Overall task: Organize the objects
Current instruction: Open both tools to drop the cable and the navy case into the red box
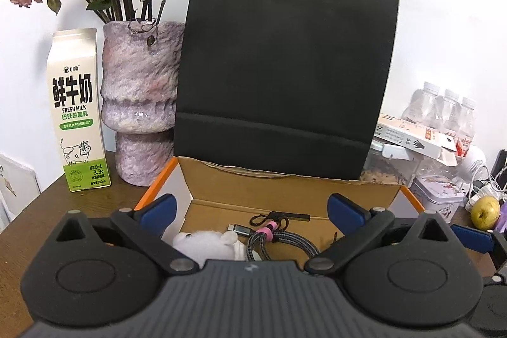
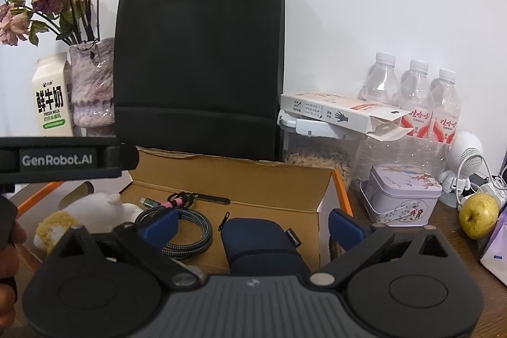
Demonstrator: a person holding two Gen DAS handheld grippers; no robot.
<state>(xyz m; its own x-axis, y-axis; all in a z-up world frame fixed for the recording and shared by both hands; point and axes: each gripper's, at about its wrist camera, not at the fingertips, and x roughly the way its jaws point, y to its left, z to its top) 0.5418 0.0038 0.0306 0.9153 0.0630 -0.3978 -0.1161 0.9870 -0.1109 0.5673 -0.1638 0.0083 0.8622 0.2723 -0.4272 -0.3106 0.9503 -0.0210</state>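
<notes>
An open cardboard box [image 1: 285,189] with orange edges sits on the wooden table; it also shows in the right wrist view [image 2: 240,179]. Inside lie a white plush toy [image 1: 206,243] [image 2: 92,208], a coiled braided cable [image 1: 285,243] [image 2: 187,230] with a pink tie, and a navy pouch [image 2: 263,243]. My left gripper [image 1: 250,208] is open and empty above the box's near side. My right gripper [image 2: 250,224] is open, its fingers either side of the navy pouch, not touching it. The left gripper's body [image 2: 63,160] shows at the left of the right wrist view.
A black paper bag [image 1: 285,78] stands behind the box. A milk carton [image 1: 79,116] and a vase [image 1: 139,110] of dried flowers stand left. Right are water bottles [image 2: 415,97], a grain container [image 2: 320,154], a tin [image 2: 402,198], a yellow-green fruit [image 2: 478,214].
</notes>
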